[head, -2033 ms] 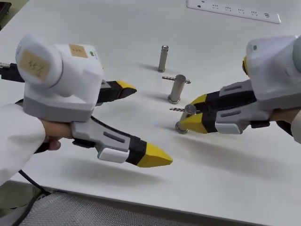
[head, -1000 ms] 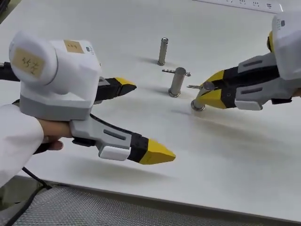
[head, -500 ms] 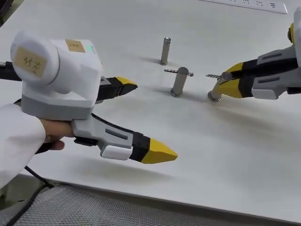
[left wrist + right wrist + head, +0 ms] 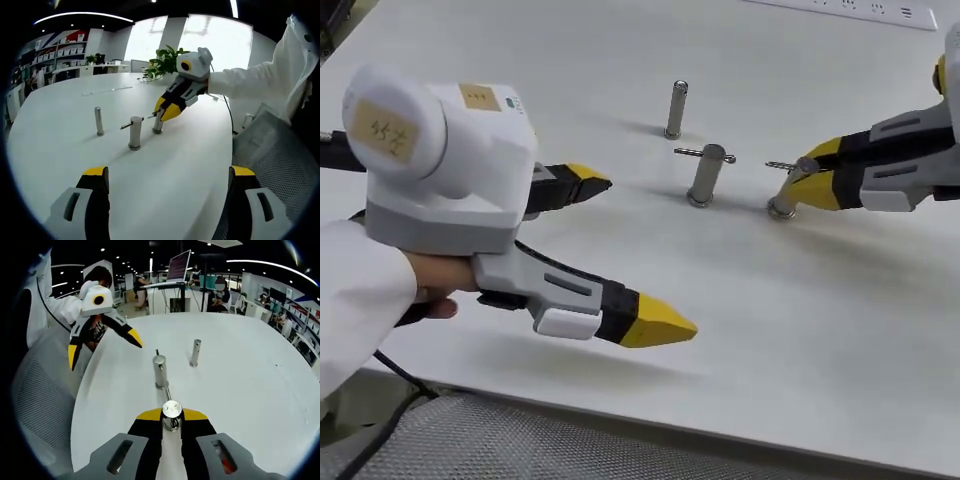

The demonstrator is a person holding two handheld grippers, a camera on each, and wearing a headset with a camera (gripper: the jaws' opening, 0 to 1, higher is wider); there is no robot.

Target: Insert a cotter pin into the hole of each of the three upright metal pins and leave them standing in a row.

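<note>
Three metal pins stand on the white table. The far pin is bare. The middle pin carries a cotter pin through its top. My right gripper is shut on the third pin, which leans slightly and has a cotter pin sticking out to its left. In the right gripper view that pin's head sits between the yellow jaws. My left gripper hovers open at the near left, holding nothing, with its jaws wide apart.
A white power strip lies at the table's far edge. The near table edge runs along the bottom, with a grey mesh chair below it. A white sleeve covers the arm holding the left gripper.
My right gripper has carried its pin from in front of the middle pin out to the right of it. The left gripper has stayed put and open.
</note>
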